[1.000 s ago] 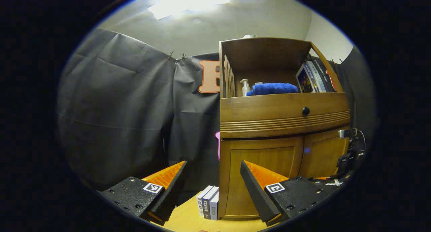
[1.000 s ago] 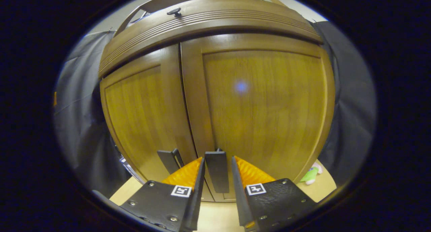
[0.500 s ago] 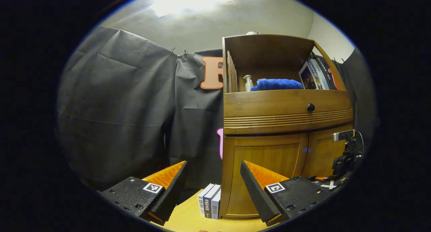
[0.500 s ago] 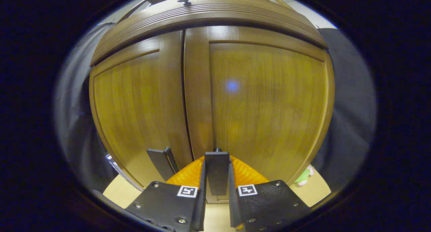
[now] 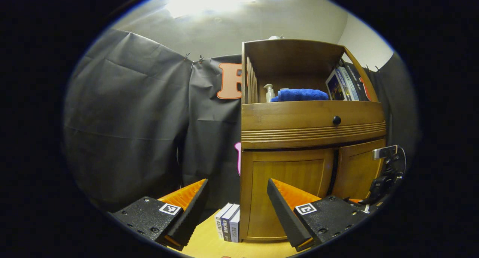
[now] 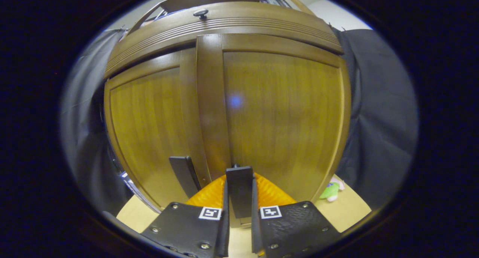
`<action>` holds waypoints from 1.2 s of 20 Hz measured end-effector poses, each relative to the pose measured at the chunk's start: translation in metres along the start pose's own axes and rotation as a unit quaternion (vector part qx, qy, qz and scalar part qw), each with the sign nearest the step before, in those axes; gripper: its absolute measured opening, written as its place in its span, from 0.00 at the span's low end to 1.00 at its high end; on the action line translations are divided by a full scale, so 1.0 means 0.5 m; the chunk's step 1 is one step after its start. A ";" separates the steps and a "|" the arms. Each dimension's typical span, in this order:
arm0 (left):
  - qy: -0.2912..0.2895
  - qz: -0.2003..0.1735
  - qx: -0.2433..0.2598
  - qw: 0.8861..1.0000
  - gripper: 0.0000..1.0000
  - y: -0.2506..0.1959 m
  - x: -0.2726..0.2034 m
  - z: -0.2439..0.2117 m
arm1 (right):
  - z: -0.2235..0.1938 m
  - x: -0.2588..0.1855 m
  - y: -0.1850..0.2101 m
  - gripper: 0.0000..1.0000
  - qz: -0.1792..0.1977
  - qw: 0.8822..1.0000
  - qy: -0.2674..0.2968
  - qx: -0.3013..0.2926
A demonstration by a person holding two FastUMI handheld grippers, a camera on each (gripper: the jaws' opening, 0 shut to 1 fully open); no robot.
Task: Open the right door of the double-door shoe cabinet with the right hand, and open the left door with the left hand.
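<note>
Right door handle gripped; door just off the frame.

The right gripper [image 6: 238,198] is closed on the right door handle [image 6: 239,187], which sits between both fingers; judged best practice is to pull steadily along the hinge arc without twisting. The right door [image 6: 277,115] stands slightly ajar beyond. The left gripper [image 5: 235,207] hangs wide open and empty, well apart from the closed left door [image 5: 288,187] and left door handle [image 6: 183,172].

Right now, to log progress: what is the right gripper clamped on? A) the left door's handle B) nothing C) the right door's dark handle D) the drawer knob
C: in the right gripper view, both fingers of the right gripper press the right door's dark handle.
</note>
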State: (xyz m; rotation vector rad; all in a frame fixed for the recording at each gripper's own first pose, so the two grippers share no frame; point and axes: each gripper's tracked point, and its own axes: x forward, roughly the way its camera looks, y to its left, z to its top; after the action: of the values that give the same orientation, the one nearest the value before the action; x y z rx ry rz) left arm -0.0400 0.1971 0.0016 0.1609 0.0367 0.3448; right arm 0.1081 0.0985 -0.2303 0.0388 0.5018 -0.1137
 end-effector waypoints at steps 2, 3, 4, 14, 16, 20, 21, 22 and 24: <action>0.002 -0.014 -0.005 1.000 0.92 -0.022 -0.006 -0.003 | -0.002 -0.030 -0.022 0.23 -0.001 1.000 0.000 0.005; 0.004 -0.020 -0.008 1.000 0.92 -0.032 -0.008 -0.004 | -0.009 -0.050 -0.030 0.23 -0.001 1.000 0.000 0.006; 0.006 -0.028 -0.011 1.000 0.92 -0.046 -0.010 -0.006 | -0.010 -0.064 -0.038 0.23 -0.001 1.000 0.000 0.005; 0.019 -0.120 -0.032 0.992 0.92 -0.218 -0.050 -0.017 | -0.039 -0.199 -0.143 0.23 -0.007 1.000 0.002 0.018; 0.022 -0.137 -0.036 0.990 0.92 -0.254 -0.059 -0.019 | -0.046 -0.220 -0.165 0.23 -0.004 1.000 0.004 0.029; 0.024 -0.159 -0.037 0.986 0.95 -0.310 -0.078 -0.019 | -0.056 -0.254 -0.213 0.23 -0.009 0.999 0.008 0.040; 0.024 -0.163 -0.036 0.986 0.95 -0.320 -0.081 -0.020 | -0.060 -0.261 -0.227 0.22 -0.011 0.999 0.011 0.045; 0.025 -0.166 -0.034 0.985 0.92 -0.329 -0.084 -0.021 | -0.061 -0.269 -0.241 0.23 -0.016 0.998 0.013 0.052; 0.025 -0.168 -0.033 0.985 0.95 -0.339 -0.091 -0.020 | -0.064 -0.281 -0.276 0.22 -0.031 0.998 0.014 0.058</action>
State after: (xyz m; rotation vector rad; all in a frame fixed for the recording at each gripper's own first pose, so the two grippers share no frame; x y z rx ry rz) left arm -0.0269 0.0256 -0.0355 0.0780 0.1000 0.0126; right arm -0.0457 -0.0228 -0.1918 0.1385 0.5235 -0.2026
